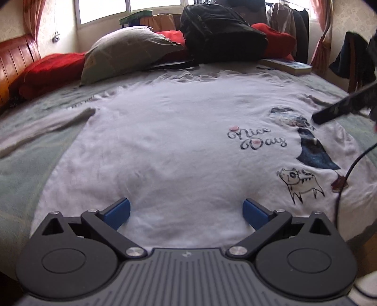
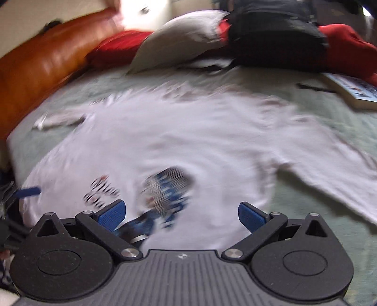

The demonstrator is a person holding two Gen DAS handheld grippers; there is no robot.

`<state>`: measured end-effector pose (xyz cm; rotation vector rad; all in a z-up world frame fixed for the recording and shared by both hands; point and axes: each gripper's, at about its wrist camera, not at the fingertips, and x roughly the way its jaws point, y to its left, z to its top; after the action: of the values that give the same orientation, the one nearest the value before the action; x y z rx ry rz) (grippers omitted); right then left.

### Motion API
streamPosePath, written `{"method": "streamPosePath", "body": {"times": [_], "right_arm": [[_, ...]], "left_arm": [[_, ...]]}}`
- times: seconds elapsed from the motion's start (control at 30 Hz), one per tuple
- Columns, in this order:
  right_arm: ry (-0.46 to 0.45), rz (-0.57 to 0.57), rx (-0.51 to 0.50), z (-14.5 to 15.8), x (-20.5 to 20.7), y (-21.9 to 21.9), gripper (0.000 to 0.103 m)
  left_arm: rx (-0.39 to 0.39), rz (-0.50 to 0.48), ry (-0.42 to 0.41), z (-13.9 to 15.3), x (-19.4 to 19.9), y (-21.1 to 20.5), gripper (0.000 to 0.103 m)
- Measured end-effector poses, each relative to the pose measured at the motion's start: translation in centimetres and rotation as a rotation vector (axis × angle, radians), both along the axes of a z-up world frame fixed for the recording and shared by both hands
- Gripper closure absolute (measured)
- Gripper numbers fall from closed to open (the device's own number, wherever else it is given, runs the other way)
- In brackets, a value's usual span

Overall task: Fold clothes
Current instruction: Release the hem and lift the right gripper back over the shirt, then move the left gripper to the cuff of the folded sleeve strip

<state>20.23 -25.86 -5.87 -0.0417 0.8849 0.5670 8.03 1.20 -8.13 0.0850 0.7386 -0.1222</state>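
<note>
the white long-sleeved shirt [image 1: 165,146] lies spread flat, print up, on the green bed cover [image 1: 21,164]. left gripper [image 1: 186,211] and right gripper [image 2: 181,215] hover over its near hem, jaws wide, holding nothing. best pinch both hem corners evenly before lifting.

Daylight pours through windows [image 1: 103,9] behind a bed [image 1: 21,150] with a wooden headboard [image 1: 16,58], pink curtains [image 1: 322,33] at the far corner, clothes on a rail [image 1: 289,18] beside them.
</note>
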Motion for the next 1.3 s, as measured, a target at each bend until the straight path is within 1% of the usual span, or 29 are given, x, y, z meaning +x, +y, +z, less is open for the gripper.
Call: {"method": "streamPosePath", "body": {"times": [0.07, 0.1, 0.13, 0.17, 0.2, 0.27, 0.33, 0.4, 0.47, 0.57, 0.63, 0.77, 0.8, 0.83, 0.87, 1.03, 1.1, 1.17, 1.27, 1.3], "right_arm": [[0.022, 0.037, -0.033, -1.4, -0.9, 1.7, 0.000], [-0.004, 0.040, -0.078, -1.9, -1.5, 2.3, 0.000], [-0.050, 0.048, -0.117, -2.2, -2.3, 2.7, 0.000], [-0.079, 0.050, -0.138, -2.4, -2.9, 2.9, 0.000], [-0.091, 0.039, -0.143, -2.4, -3.3, 2.8, 0.000], [-0.084, 0.009, -0.117, -2.5, -3.5, 2.3, 0.000], [-0.077, -0.001, -0.108, -2.5, -3.4, 2.1, 0.000], [-0.074, -0.007, -0.110, -2.6, -3.3, 2.2, 0.000], [-0.077, -0.006, -0.118, -2.7, -3.4, 2.3, 0.000], [-0.082, -0.005, -0.122, -2.7, -3.6, 2.3, 0.000], [-0.082, -0.001, -0.116, -2.7, -3.6, 2.2, 0.000], [-0.087, -0.013, -0.117, -2.4, -3.9, 2.0, 0.000], [-0.090, -0.024, -0.123, -2.1, -4.0, 2.1, 0.000], [-0.093, -0.037, -0.129, -1.9, -4.1, 2.2, 0.000], [-0.097, -0.044, -0.129, -1.5, -4.1, 2.3, 0.000], [-0.144, -0.059, -0.059, 1.7, -3.1, 3.8, 0.000], [-0.153, -0.060, -0.014, 3.2, -2.4, 4.6, 0.000], [-0.158, -0.065, 0.013, 4.1, -1.5, 5.5, 0.000], [-0.167, -0.074, 0.052, 5.4, -0.3, 6.8, 0.000], [-0.167, -0.074, 0.057, 5.5, 0.2, 7.1, 0.000]], "left_arm": [[-0.016, -0.018, 0.010, 0.0, -1.0, 0.7, 0.001], [-0.021, -0.028, 0.018, 0.0, -1.5, 1.0, 0.001], [-0.024, -0.040, 0.031, 0.0, -2.0, 1.3, 0.001], [-0.019, -0.050, 0.042, 0.2, -2.5, 1.6, 0.001], [-0.007, -0.057, 0.053, 0.5, -3.0, 1.8, 0.001], [0.009, -0.058, 0.054, 1.4, -3.5, 2.6, 0.001], [0.014, -0.041, 0.017, 2.5, -3.4, 3.7, 0.001], [-0.010, -0.007, 0.001, 3.0, -2.4, 5.1, 0.001], [-0.059, 0.014, 0.011, 2.6, -1.1, 6.5, 0.001], [-0.099, 0.076, 0.080, 0.8, 0.0, 7.9, 0.001], [-0.089, 0.066, 0.059, 0.5, -1.1, 8.1, 0.001], [-0.080, 0.076, 0.089, 1.3, -2.9, 8.9, 0.001], [-0.075, 0.078, 0.093, 1.7, -3.1, 9.2, 0.001], [-0.067, 0.074, 0.080, 2.3, -2.9, 9.6, 0.001], [-0.075, 0.067, 0.068, 2.8, -2.1, 9.8, 0.001], [-0.117, 0.036, 0.010, 5.2, 2.0, 11.1, 0.001], [-0.156, 0.002, 0.017, 4.8, 3.9, 10.7, 0.001], [-0.187, -0.025, 0.040, 3.8, 5.4, 10.4, 0.001], [-0.227, -0.016, 0.103, 1.6, 6.3, 10.9, 0.001], [-0.235, -0.018, 0.106, 1.0, 6.0, 11.2, 0.001]]}}
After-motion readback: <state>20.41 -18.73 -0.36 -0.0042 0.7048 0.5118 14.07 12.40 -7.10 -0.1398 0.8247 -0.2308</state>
